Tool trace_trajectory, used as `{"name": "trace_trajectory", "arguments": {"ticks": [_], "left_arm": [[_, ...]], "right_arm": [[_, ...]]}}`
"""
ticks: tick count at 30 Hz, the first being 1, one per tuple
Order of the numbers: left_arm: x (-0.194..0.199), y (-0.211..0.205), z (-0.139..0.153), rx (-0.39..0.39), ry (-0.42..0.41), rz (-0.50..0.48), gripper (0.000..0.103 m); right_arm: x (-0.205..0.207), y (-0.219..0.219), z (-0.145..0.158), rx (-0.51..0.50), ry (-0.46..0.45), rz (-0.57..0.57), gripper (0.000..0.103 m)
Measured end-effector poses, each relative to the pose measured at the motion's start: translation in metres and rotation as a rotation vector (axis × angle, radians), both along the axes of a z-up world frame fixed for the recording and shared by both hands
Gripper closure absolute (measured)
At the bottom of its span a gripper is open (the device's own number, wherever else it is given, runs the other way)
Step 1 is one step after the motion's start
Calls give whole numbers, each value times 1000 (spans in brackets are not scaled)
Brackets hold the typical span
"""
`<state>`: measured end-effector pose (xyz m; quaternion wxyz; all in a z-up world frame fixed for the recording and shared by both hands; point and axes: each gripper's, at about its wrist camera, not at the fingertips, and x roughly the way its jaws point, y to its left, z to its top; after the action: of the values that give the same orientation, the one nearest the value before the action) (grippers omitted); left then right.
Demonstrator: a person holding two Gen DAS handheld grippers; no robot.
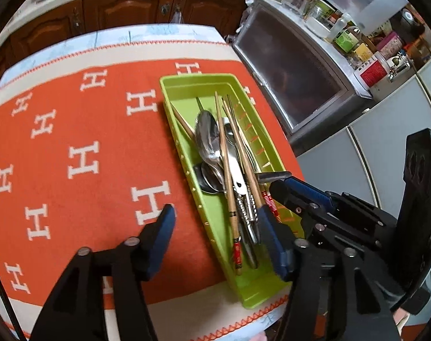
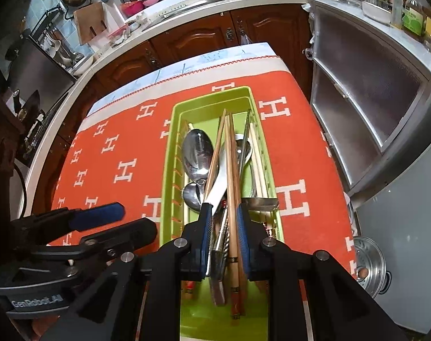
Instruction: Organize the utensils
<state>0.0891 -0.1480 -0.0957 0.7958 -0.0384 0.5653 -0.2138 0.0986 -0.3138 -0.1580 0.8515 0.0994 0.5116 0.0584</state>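
A lime-green tray (image 1: pixel 187 85) lies on the orange cloth and holds several spoons (image 1: pixel 208 136), wooden chopsticks (image 1: pixel 229 170) and a table knife (image 1: pixel 235 167), all heaped lengthwise. My left gripper (image 1: pixel 216 218) is open wide at the tray's near left side, one finger over the cloth and the other over the utensil handles. In the right wrist view my right gripper (image 2: pixel 224 221) hangs low over the tray (image 2: pixel 212 93), open by a narrow gap. A chopstick (image 2: pixel 232 170) and the knife (image 2: pixel 216 187) run between its pads, lying in the tray. The left gripper (image 2: pixel 137 217) shows at the left there.
The cloth (image 1: pixel 73 142) with white H letters covers a small table. A metal cabinet with glass doors (image 2: pixel 371 108) stands close on the right. Dark wooden cupboards (image 2: pixel 204 37) and a crowded counter lie beyond. A steel lid (image 2: pixel 369 264) sits low at the right.
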Motion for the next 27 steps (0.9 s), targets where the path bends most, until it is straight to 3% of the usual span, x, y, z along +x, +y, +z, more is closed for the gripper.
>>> {"name": "trace_trajectory", "arguments": {"ticks": [3,6,19,22,24,27], "left_arm": [[-7,13,10,5,-48,8,20],[-16,23,22,22,-104,16,15],[-48,76,69,164,-299,122,5],[-57,93,82,206,-334,154,4],[-61,102,88,224,-338,176,1],[-71,117,97,234,-365,215,1]], "right_arm": [[-6,3,6,19,-11,6,85],[-13,11,13,29,-19,22,85],[-46,50,50,101,-51,66,84],[-57,61,65,115,-74,67,77],[-66,69,77,117,-96,68,67],[-75,83,90,96,-129,62,64]]}}
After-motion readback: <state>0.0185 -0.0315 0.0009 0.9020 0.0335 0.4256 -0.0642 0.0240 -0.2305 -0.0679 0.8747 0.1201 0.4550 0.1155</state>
